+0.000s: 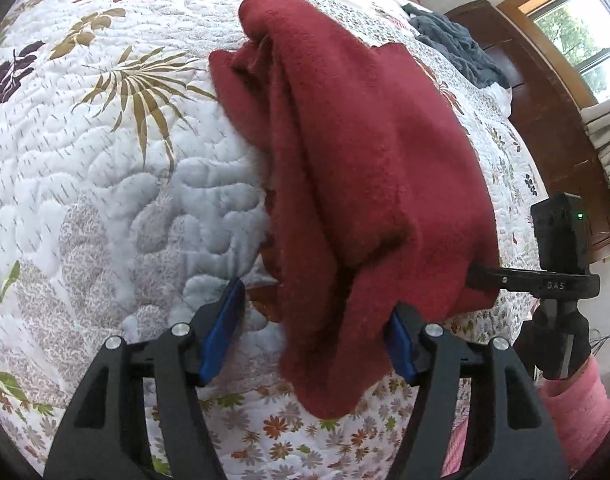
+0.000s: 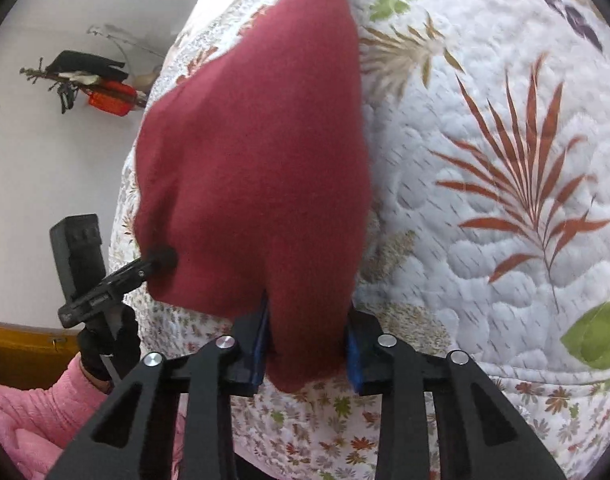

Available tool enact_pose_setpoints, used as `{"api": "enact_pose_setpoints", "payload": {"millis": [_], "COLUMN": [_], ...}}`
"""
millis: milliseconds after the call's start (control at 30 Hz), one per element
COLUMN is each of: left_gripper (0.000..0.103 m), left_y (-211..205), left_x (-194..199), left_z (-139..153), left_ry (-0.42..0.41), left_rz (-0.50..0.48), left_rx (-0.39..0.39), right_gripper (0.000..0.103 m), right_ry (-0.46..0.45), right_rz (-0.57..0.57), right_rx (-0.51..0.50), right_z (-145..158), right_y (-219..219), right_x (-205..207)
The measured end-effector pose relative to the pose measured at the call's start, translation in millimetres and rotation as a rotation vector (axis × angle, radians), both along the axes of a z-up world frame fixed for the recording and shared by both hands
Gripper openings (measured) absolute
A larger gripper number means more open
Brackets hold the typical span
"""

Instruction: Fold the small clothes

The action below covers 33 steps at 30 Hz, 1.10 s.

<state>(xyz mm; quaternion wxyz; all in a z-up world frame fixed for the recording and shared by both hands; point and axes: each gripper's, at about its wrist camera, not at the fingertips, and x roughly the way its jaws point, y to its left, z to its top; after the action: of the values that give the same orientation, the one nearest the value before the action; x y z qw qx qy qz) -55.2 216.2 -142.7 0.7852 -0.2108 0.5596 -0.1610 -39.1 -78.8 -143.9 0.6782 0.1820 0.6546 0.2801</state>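
Note:
A dark red fleece garment (image 1: 365,152) hangs bunched above the floral quilt (image 1: 105,200). My left gripper (image 1: 311,340) stands open: the cloth drapes between its blue pads and touches the right pad (image 1: 399,350), while the left pad (image 1: 223,328) is apart from it. In the right wrist view the garment (image 2: 257,160) runs down into my right gripper (image 2: 307,344), whose pads are shut on a thick fold. The right gripper's tip (image 1: 479,276) disappears into the cloth's right edge. The left gripper's tip (image 2: 161,258) is buried in the left corner.
A grey-blue garment (image 1: 457,44) lies crumpled at the far end of the bed by the dark wooden headboard (image 1: 545,128). Pink sleeves (image 1: 577,400) (image 2: 33,404) are at the near bed edge. Past the bed's left side is pale floor with a red and black object (image 2: 101,88).

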Motion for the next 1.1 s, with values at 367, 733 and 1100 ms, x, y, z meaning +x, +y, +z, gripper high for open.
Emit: {"api": "enact_pose_setpoints", "payload": {"millis": [367,733,1100], "left_gripper": [0.065,0.075,0.084], "left_y": [1.8,1.5,-4.9], "left_x": [-8.7,-48.3,-87.7], "left_z": [4.5,60.9,107.4], "left_ry": [0.011,-0.017,-0.049], "left_rz": [0.017,0.089,0.145], "left_rx": [0.030,0.163,0.278], "right_gripper": [0.054,0.093,0.099], "right_ry": [-0.030,-0.198,-0.293], "right_rz": [-0.032,-0.042,-0.079], "right_rx": [-0.064,-0.301,-0.396], "right_z": [8.1,59.5,103.8], "right_y": [-6.6,0.2,4.4], "right_x": [-8.2,-45.3,-77.5]}}
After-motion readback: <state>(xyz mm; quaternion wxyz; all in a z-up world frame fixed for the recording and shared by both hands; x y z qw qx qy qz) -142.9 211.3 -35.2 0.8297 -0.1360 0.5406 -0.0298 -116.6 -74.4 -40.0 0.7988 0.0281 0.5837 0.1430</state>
